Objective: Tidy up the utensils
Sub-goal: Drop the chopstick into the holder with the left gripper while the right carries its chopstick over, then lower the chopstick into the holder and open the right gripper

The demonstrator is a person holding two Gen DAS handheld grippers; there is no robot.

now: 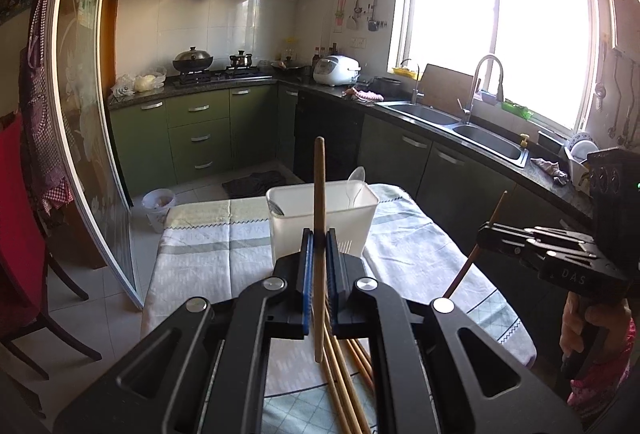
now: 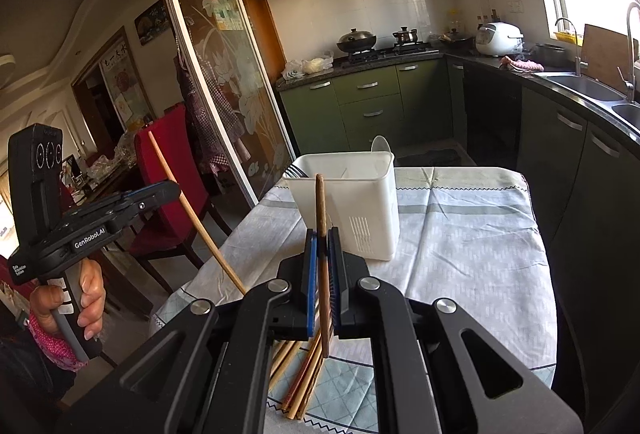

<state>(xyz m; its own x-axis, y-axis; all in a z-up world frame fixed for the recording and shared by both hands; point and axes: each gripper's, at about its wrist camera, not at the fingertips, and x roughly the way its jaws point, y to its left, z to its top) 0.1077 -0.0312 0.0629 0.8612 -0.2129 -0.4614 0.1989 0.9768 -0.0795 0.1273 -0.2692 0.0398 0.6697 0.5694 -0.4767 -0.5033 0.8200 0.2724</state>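
Utensil holder [image 2: 352, 206] behind loose chopsticks [image 2: 300, 378]

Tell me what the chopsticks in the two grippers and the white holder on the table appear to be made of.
Left gripper chopstick: probably bamboo or wood, pale tan, matte.
Right gripper chopstick: likely wood, darker reddish brown, dull finish.
Holder: apparently plastic, white, smooth, slightly translucent in the left wrist view, with moulded vent slots low on its side.

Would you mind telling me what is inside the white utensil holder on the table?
Inside the white utensil holder, fork tines rise at the left and a pale spoon at the back. The opaque walls hide their handles and anything lower.
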